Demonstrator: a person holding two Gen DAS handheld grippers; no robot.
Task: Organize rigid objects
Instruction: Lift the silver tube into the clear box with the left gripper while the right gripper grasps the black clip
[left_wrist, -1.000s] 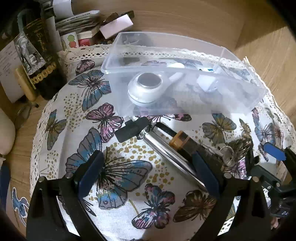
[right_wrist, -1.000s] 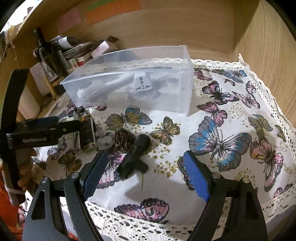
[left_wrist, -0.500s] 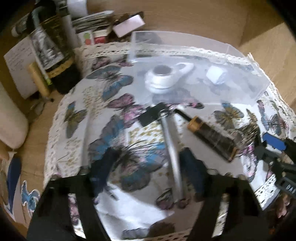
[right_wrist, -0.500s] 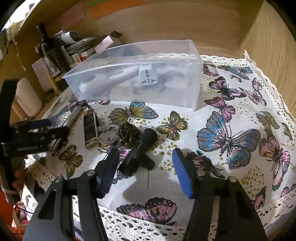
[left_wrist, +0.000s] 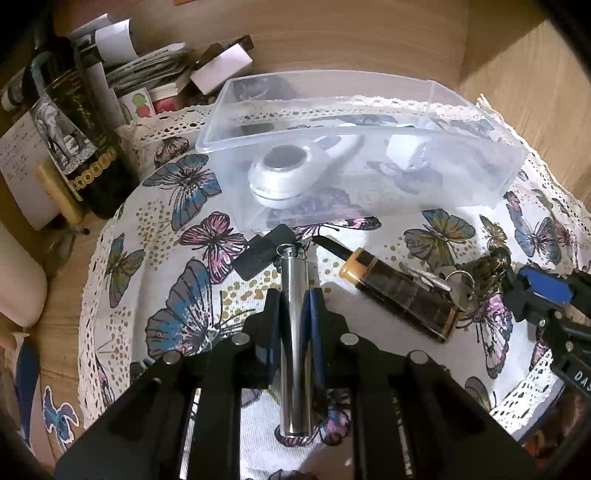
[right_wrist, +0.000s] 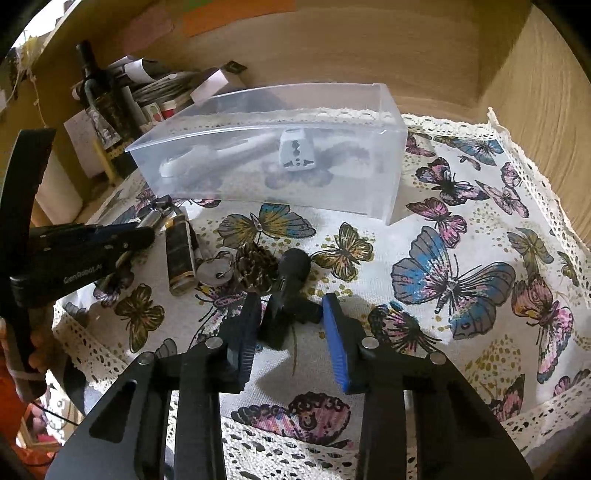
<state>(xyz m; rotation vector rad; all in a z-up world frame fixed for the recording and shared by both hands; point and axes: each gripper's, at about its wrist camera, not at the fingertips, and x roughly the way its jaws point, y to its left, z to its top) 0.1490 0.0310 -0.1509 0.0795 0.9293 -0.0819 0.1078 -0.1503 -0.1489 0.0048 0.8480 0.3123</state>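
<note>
Covering the tabletop, a butterfly-print cloth (right_wrist: 454, 280) with a lace edge carries everything. At its far side stands a clear plastic bin (left_wrist: 354, 147), holding a white round gadget (left_wrist: 284, 173) and a white plug adapter (right_wrist: 295, 151). The left gripper (left_wrist: 294, 295) is clamped on a silver metal cylinder (left_wrist: 293, 332), which lies lengthwise between its blue pads just in front of the bin. Right of that lies a dark lighter (left_wrist: 402, 295), touching a set of keys (left_wrist: 460, 284). The right gripper (right_wrist: 290, 310) straddles a black clip microphone (right_wrist: 288, 291) lying on the cloth; its pads stand a little apart, close to both sides, whether touching is unclear.
</note>
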